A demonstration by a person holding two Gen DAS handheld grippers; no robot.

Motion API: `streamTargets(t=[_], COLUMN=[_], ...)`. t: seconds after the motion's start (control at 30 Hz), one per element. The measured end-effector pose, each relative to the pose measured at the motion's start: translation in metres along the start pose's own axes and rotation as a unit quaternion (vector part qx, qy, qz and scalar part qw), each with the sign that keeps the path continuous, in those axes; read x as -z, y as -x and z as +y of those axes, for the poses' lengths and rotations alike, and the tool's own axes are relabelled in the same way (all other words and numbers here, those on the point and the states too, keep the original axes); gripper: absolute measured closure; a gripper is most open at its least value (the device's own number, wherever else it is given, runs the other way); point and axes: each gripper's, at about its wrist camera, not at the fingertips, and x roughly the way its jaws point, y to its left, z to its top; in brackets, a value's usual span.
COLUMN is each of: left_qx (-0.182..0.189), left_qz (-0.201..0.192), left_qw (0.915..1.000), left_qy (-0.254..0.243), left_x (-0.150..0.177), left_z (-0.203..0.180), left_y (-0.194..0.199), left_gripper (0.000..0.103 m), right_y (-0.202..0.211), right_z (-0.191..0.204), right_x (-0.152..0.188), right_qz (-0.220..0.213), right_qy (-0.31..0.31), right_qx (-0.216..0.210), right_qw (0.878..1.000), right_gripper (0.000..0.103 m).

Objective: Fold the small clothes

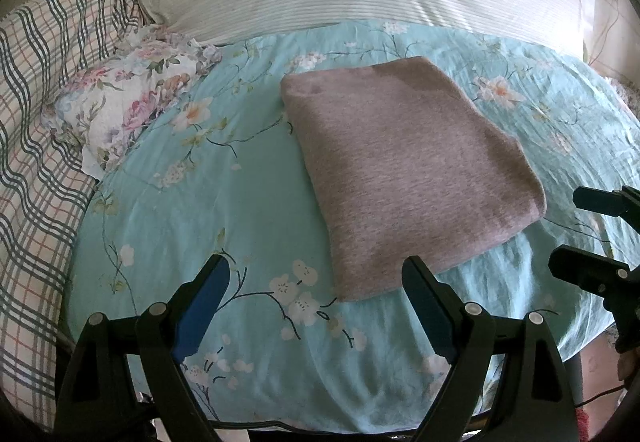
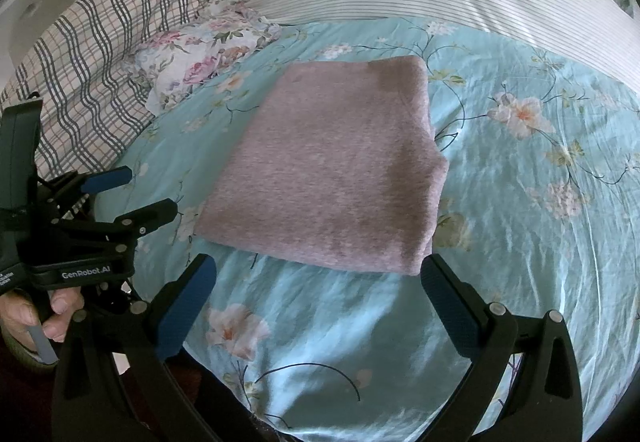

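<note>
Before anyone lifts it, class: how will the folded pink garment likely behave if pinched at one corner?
The folded pink garment looks like soft knit, so it would probably droop. Its stacked layers would likely slide apart and unfold. It looks light, lying flat on the floral bedsheet.

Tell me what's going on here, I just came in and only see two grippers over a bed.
A person is folding small clothes with a handheld gripper in each hand. A pinkish-grey knit garment lies folded into a neat rectangle on the turquoise floral bedsheet. The left gripper and the right gripper are both open, empty and just short of the garment's near edge, touching nothing. A crumpled floral cloth sits unfolded to the left, beside a plaid blanket.
</note>
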Motion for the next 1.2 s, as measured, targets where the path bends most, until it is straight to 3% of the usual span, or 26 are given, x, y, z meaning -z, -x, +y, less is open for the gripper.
streamTargets(t=[1.2], left_qx=[-0.002], left_qz=[-0.001], left_qw=[1.0], left_qy=[0.002], left_x=[0.0014], left_z=[-0.0013], left_y=[0.0021], left_gripper=[0.014], right_y=[-0.0007], right_z=[0.0005], right_x=[-0.0012], right_qz=[0.0], right_qy=[-0.001], right_qx=[-0.001], right_qw=[1.0], right_gripper=[0.001])
